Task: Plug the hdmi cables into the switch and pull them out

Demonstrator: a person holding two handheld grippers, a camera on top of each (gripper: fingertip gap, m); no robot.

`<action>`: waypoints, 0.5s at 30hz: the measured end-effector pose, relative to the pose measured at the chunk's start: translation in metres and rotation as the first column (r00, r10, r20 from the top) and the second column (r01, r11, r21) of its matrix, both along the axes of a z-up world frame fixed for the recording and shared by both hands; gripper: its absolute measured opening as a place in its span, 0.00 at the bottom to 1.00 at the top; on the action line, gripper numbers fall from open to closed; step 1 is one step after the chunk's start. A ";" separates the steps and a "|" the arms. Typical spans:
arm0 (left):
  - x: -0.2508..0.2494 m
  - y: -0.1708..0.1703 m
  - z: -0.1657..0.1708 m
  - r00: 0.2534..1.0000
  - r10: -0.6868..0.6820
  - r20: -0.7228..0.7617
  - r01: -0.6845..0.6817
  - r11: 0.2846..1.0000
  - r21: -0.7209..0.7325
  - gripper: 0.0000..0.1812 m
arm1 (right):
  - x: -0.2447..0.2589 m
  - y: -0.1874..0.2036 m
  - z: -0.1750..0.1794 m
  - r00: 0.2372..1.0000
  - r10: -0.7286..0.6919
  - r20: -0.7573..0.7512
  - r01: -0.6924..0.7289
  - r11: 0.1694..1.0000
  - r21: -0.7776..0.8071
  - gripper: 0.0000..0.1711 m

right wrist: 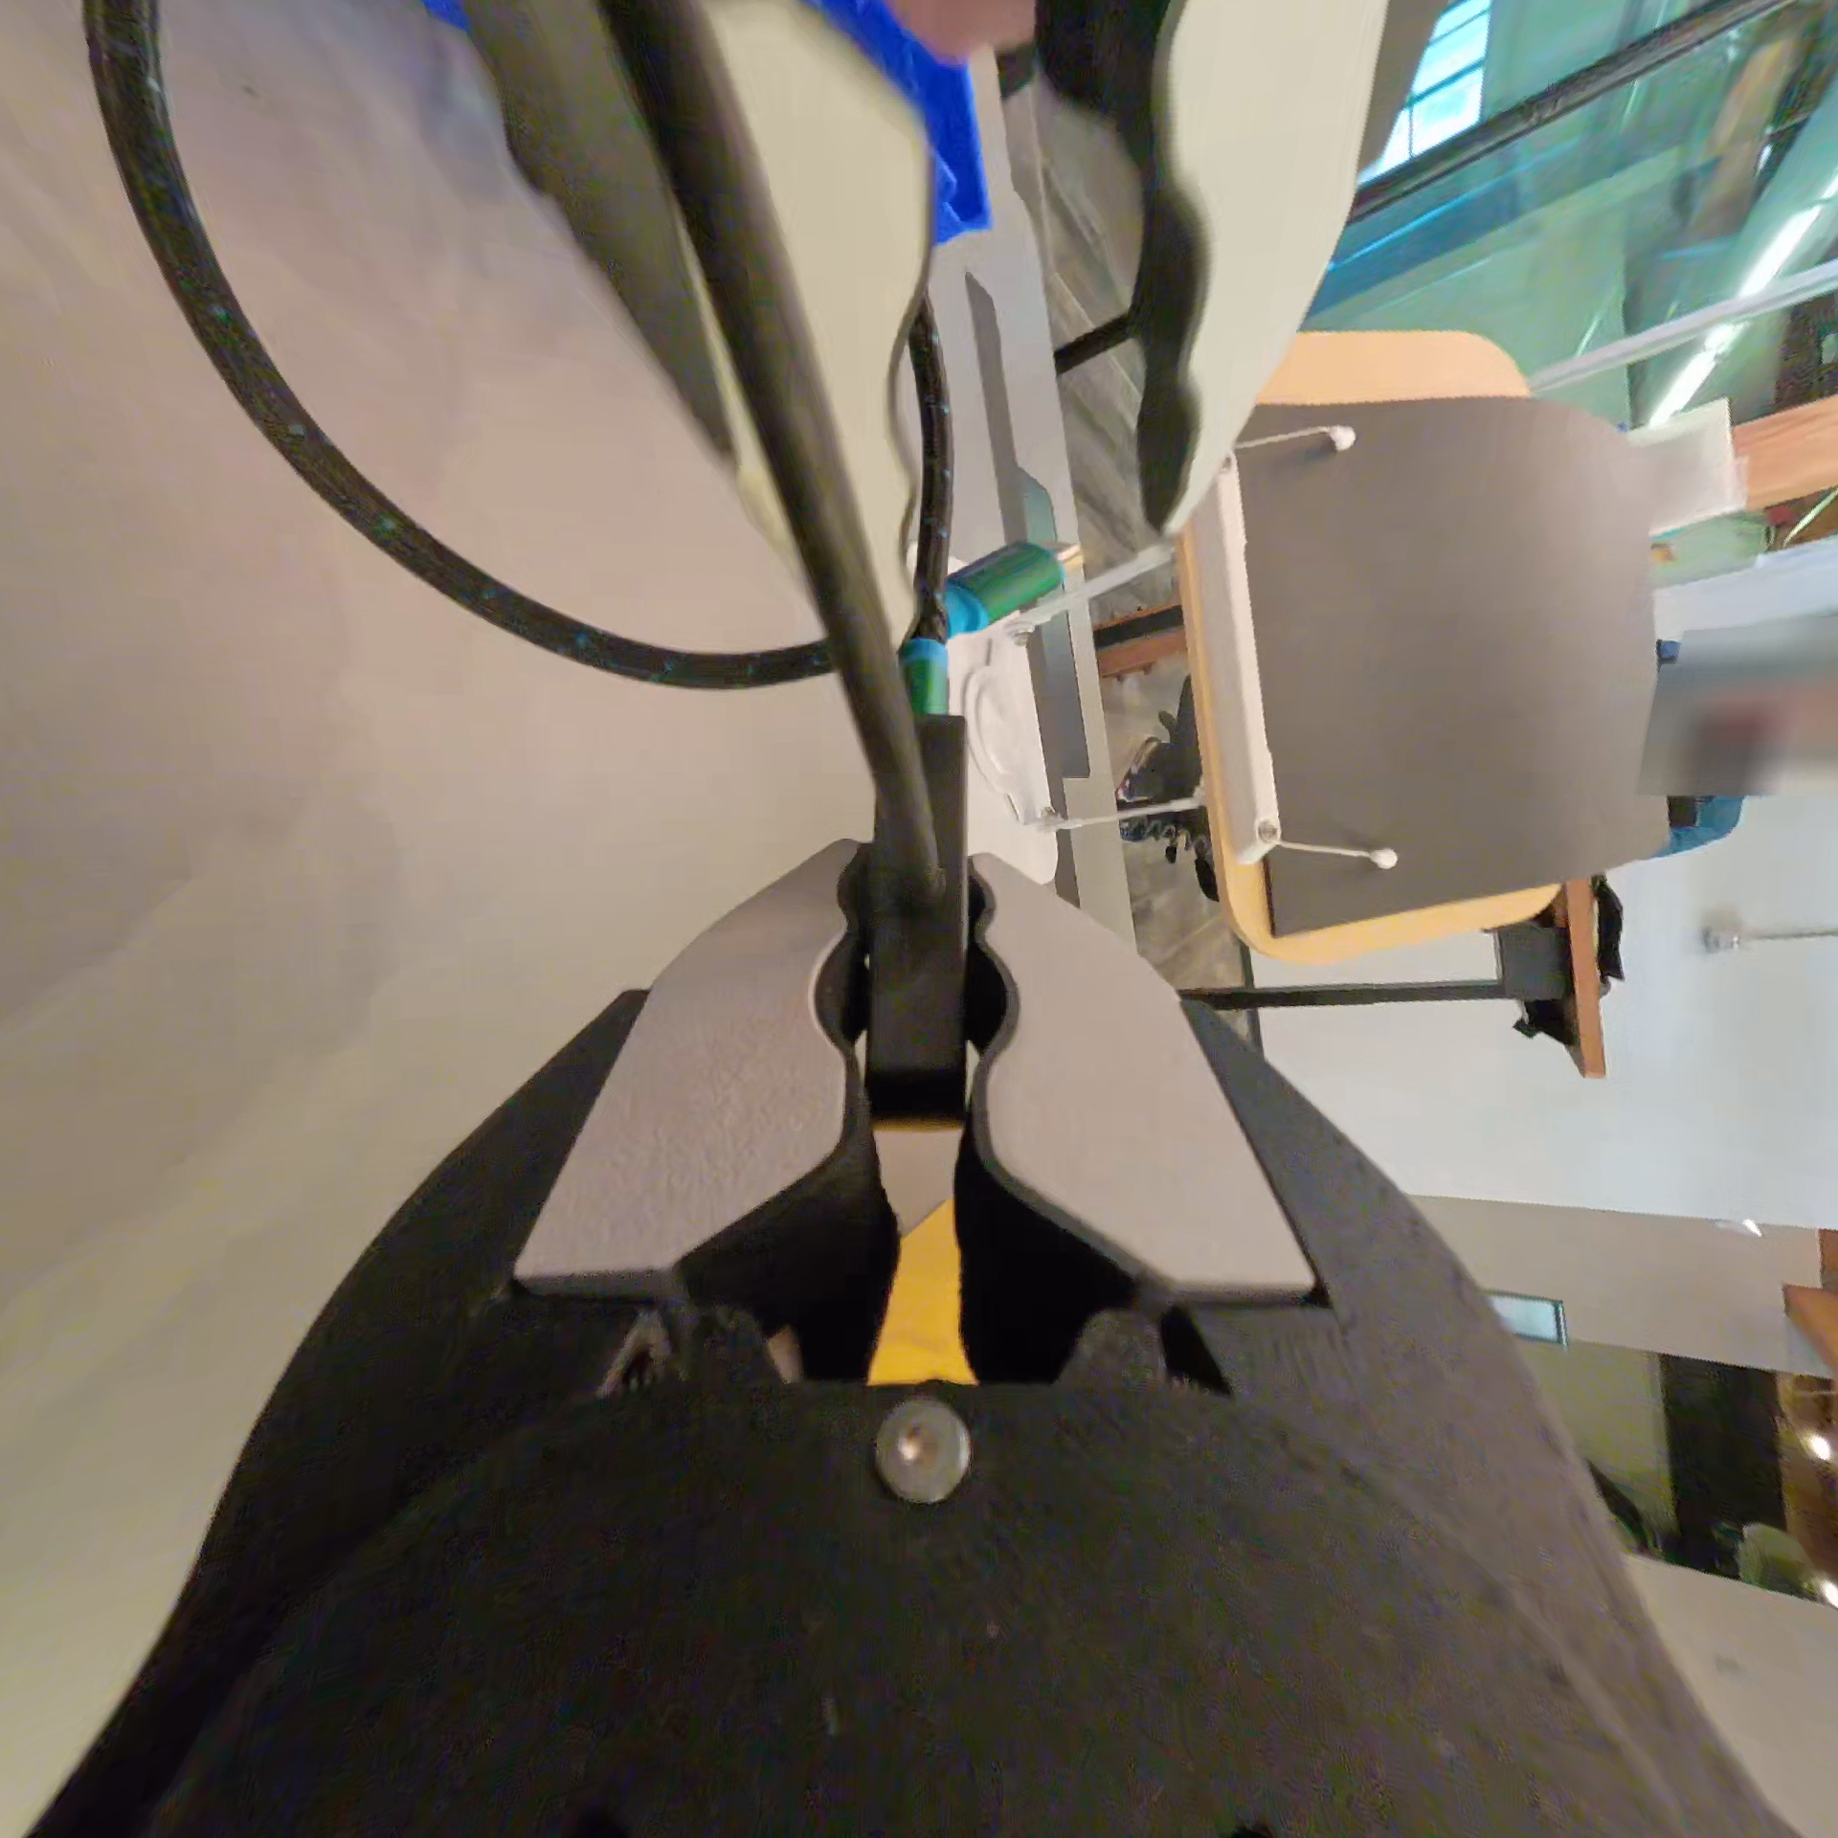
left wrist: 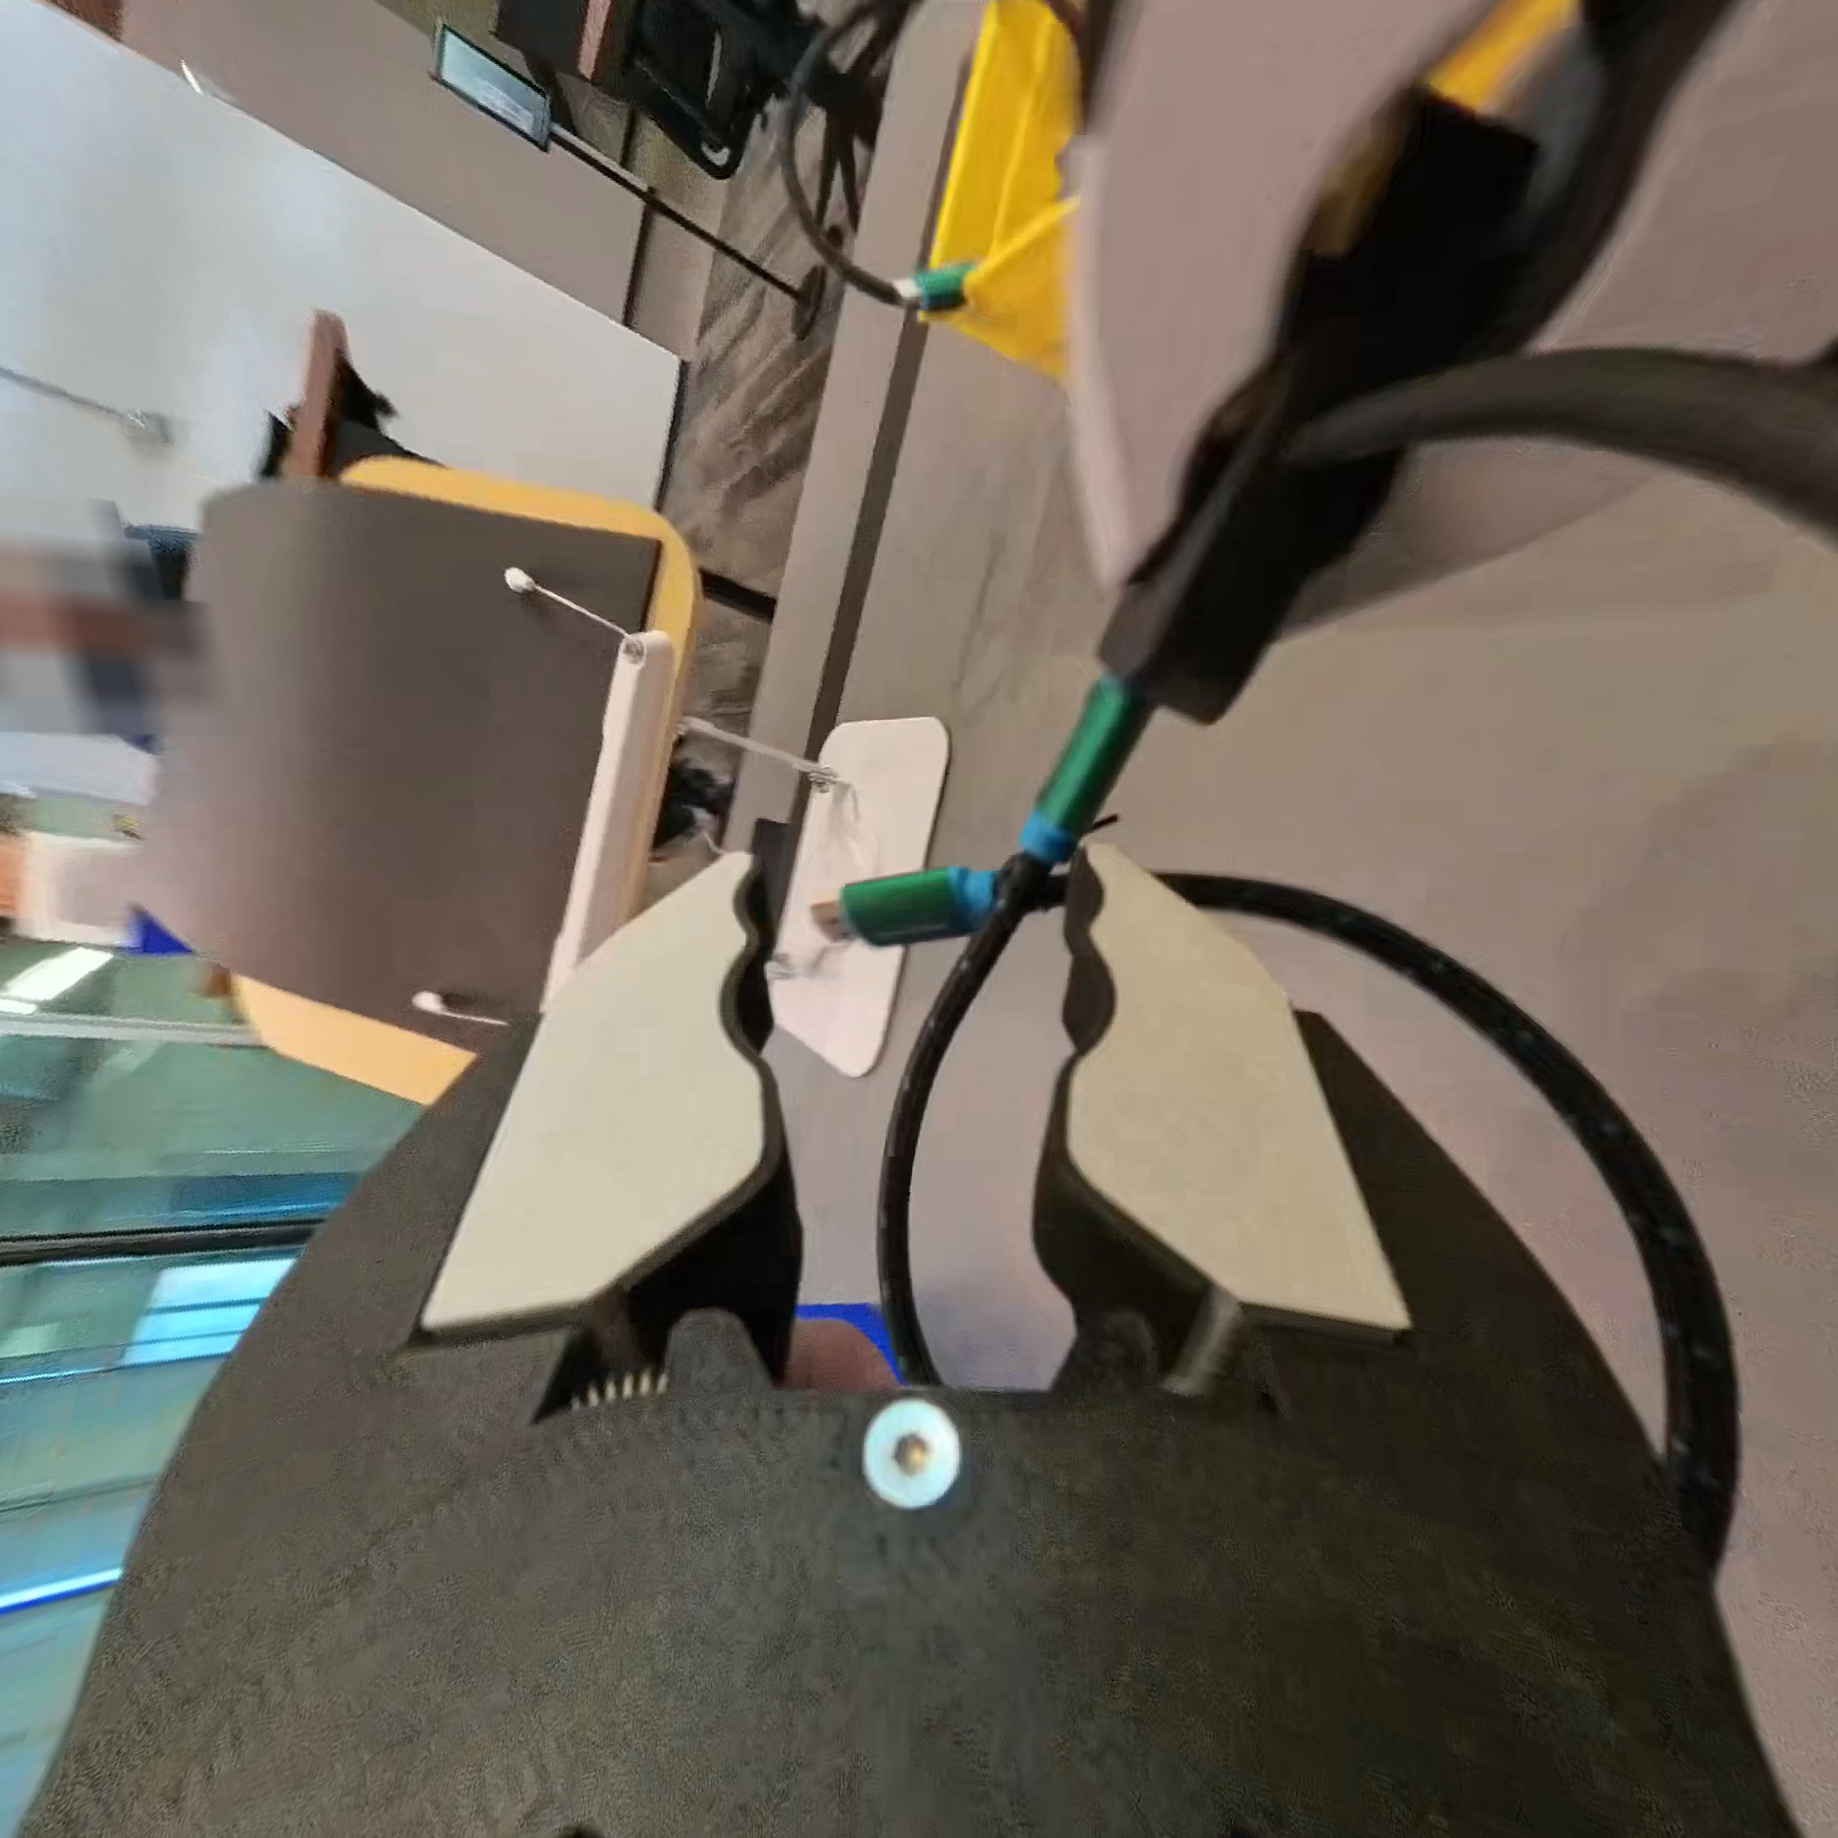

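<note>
My right gripper (right wrist: 917, 895) is shut on a small black switch (right wrist: 915, 995), held in the air over the grey table. The switch also shows in the left wrist view (left wrist: 1184, 637), with a green HDMI plug (left wrist: 1084, 756) seated in its end and a thick black lead (left wrist: 1552, 398) leaving it. My left gripper (left wrist: 920, 875) is open, just below that plug. The black braided cable (left wrist: 925, 1094) runs between its fingers, close to the right fingertip (left wrist: 1104, 885). A second green plug (left wrist: 900, 905) hangs loose beside the cable. Both plugs show in the right wrist view (right wrist: 1005, 582).
A third green plug (left wrist: 940, 285) on a thin black cable lies by a yellow sheet (left wrist: 1005, 199) farther off. The braided cable loops wide over the grey table (left wrist: 1492, 895). A chair (left wrist: 398, 746) and a white flat base (left wrist: 875, 875) stand beyond the table edge.
</note>
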State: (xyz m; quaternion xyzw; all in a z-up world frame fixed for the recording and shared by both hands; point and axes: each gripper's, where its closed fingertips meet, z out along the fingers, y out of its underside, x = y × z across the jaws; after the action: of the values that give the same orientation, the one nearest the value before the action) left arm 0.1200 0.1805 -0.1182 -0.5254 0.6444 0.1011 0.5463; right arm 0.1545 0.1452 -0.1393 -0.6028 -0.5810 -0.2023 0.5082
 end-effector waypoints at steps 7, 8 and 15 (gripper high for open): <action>-0.049 0.018 0.077 0.950 0.034 0.310 -0.055 0.997 0.058 0.22 | 0.047 0.001 0.016 0.997 -0.050 -0.057 0.055 0.995 0.081 0.07; -0.058 0.021 0.077 0.946 0.054 0.318 -0.068 0.997 0.033 0.22 | 0.055 0.002 0.020 0.996 -0.060 -0.059 0.066 0.993 0.097 0.08; -0.105 0.027 0.025 0.941 0.168 0.293 -0.150 0.985 -0.081 0.20 | 0.126 0.016 0.060 0.975 -0.205 -0.082 0.216 0.960 0.179 0.08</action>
State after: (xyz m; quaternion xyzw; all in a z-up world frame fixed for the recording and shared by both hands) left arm 0.0148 0.2071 -0.0927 -0.6004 0.5126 0.0458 0.6121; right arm 0.2804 0.1610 -0.0798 -0.6168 -0.4756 -0.2898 0.5563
